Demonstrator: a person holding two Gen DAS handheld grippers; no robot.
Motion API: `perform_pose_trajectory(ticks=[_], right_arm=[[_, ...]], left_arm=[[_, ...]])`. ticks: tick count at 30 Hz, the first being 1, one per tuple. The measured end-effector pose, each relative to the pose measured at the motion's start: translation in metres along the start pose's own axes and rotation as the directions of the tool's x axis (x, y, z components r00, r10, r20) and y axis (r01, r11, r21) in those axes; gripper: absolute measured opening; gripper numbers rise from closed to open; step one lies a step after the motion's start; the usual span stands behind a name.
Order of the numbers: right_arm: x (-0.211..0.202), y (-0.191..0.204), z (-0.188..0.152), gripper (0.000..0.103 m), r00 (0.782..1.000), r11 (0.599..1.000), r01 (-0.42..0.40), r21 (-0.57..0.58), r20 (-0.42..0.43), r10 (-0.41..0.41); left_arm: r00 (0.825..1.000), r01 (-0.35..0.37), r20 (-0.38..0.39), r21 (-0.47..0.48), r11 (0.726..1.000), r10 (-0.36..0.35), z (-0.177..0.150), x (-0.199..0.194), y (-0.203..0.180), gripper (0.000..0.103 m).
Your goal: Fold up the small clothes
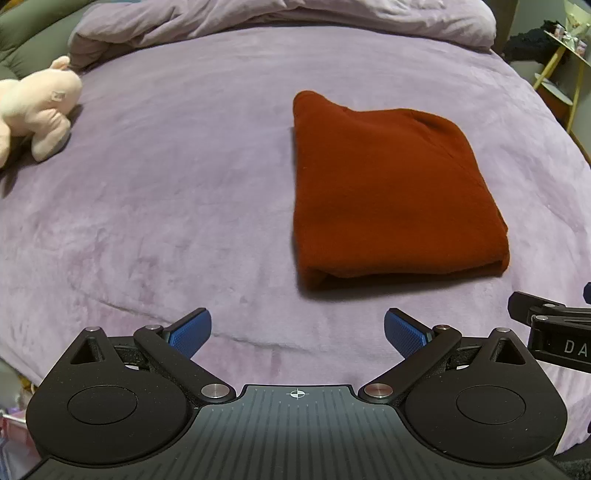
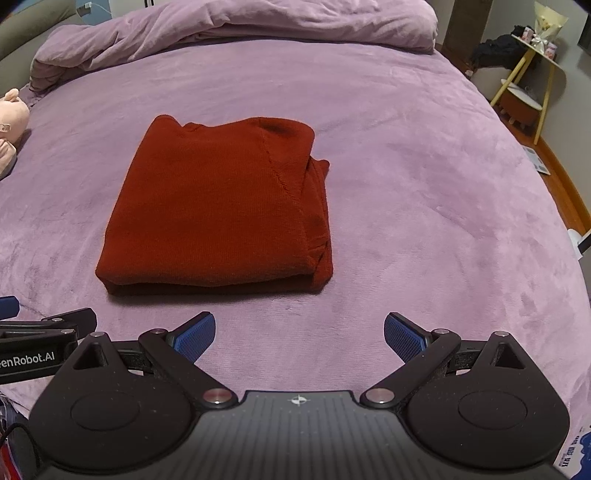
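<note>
A rust-red knit garment lies folded into a neat rectangle on the purple bed cover. It also shows in the right wrist view, with layered edges on its right side. My left gripper is open and empty, just short of the garment's near edge and to its left. My right gripper is open and empty, in front of the garment's near right corner. Neither touches the cloth. Each gripper's body shows at the edge of the other's view.
A pink plush toy lies at the bed's left edge. A bunched purple duvet runs along the far side. A yellow-legged side table stands on the floor to the right of the bed.
</note>
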State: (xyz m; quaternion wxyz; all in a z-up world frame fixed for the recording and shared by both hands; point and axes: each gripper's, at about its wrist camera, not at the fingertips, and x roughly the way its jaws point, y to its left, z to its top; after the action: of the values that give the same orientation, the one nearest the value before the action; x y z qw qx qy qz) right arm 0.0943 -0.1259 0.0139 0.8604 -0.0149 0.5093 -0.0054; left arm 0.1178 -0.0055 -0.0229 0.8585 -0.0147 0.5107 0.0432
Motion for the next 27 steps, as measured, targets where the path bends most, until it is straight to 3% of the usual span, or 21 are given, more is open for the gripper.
perform_pose_trajectory(ticks=[27], right_arm=[[0.0025, -0.0037, -0.0003, 0.098, 1.0, 1.0, 0.007, 0.0, -0.004, -0.007]], left_arm=[[1.0, 0.008, -0.011, 0.006, 1.0, -0.008, 0.0023, 0.0041, -0.0026, 0.102]])
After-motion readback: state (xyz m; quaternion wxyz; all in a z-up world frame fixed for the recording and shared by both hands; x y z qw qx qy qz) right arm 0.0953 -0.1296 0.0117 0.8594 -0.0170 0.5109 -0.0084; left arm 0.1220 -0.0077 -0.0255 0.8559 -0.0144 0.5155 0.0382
